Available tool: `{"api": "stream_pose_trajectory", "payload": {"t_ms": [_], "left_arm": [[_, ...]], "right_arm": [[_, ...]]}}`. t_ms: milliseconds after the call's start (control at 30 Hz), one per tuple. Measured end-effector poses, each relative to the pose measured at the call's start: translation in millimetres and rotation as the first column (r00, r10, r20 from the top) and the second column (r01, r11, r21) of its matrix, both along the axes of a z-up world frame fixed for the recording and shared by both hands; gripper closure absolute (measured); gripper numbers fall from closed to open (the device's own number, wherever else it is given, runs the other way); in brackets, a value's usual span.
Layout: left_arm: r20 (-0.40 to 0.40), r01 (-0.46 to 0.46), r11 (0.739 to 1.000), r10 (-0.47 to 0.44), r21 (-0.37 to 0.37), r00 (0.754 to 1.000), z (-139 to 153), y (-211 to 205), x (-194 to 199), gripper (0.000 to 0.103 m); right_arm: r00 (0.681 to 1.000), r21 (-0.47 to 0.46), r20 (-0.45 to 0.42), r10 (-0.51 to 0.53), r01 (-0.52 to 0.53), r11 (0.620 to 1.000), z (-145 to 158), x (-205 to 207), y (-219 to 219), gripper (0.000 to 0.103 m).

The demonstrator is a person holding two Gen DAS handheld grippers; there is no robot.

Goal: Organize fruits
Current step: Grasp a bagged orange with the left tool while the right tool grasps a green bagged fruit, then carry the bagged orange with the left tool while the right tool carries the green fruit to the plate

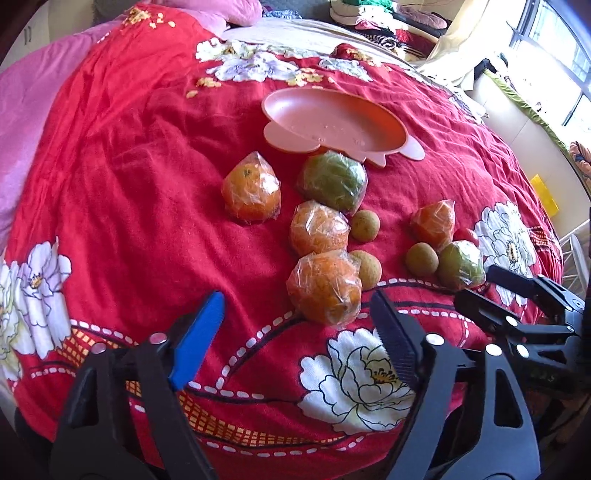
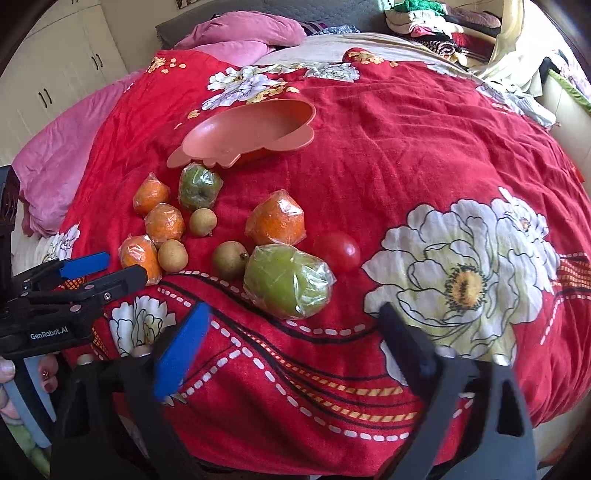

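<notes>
A pink plastic plate (image 1: 402,146) (image 2: 207,140) lies empty on the red flowered bedspread. In front of it lie several plastic-wrapped oranges (image 1: 325,291) (image 2: 275,219), two wrapped green fruits (image 1: 332,181) (image 2: 286,282), several small brown fruits (image 1: 365,225) (image 2: 229,259) and a red tomato (image 2: 338,251). My left gripper (image 1: 297,306) is open and empty, just short of the nearest wrapped orange. My right gripper (image 2: 295,317) is open and empty, just short of the near green fruit. Each gripper shows in the other's view (image 1: 476,288) (image 2: 118,269).
The red bedspread (image 1: 129,184) covers the bed. A pink quilt (image 2: 66,147) lies at the left and back. Piled clothes (image 2: 443,22) sit at the far end. A cupboard (image 2: 66,66) stands left, a window (image 1: 561,66) right.
</notes>
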State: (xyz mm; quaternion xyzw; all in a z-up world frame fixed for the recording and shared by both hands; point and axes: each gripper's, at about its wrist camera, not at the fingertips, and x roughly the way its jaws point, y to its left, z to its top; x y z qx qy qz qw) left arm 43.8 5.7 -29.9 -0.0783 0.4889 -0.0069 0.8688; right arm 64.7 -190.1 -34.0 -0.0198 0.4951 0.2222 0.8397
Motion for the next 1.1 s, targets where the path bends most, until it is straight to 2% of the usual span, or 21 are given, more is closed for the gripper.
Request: {"api": "stream_pose_trajectory", "payload": {"t_ms": [33, 100, 267, 733, 867, 1100], "left_arm": [[0.007, 0.015, 1.000, -0.014, -0.010, 1.000, 1.9, -0.6, 0.7, 0.044], [0.005, 0.032, 0.999, -0.032, -0.033, 0.999, 2.8, -1.9, 2.3, 0.047], [0.007, 0.062, 0.997, -0.061, -0.042, 0.998, 1.5, -7.1, 5.8, 0.061], [-0.019, 0.073, 0.995, -0.074, -0.074, 0.997, -10.4, -8.8, 12.7, 0.063], [-0.018, 0.074, 0.993, -0.075, -0.087, 0.997, -11.0, -7.3, 16.4, 0.069], [-0.014, 0.083, 0.990, -0.085, -0.117, 0.996, -10.3, -3.7, 17.8, 0.070]], "right_arm": [[1.000, 0.008, -0.011, 0.007, -0.007, 1.000, -0.7, 1.4, 1.1, 0.040], [1.000, 0.012, -0.013, 0.012, -0.012, 1.000, -2.0, 3.2, 3.4, 0.047], [1.000, 0.037, -0.019, 0.004, -0.003, 0.999, -4.4, 11.5, 2.1, 0.056], [0.999, 0.064, -0.036, 0.025, -0.022, 0.998, -10.0, 30.6, 11.5, 0.056], [0.999, 0.083, -0.020, 0.038, -0.037, 0.996, -10.0, 32.7, 12.0, 0.056], [0.998, 0.119, -0.001, 0.063, -0.062, 0.991, -1.3, 27.6, 10.7, 0.057]]}}
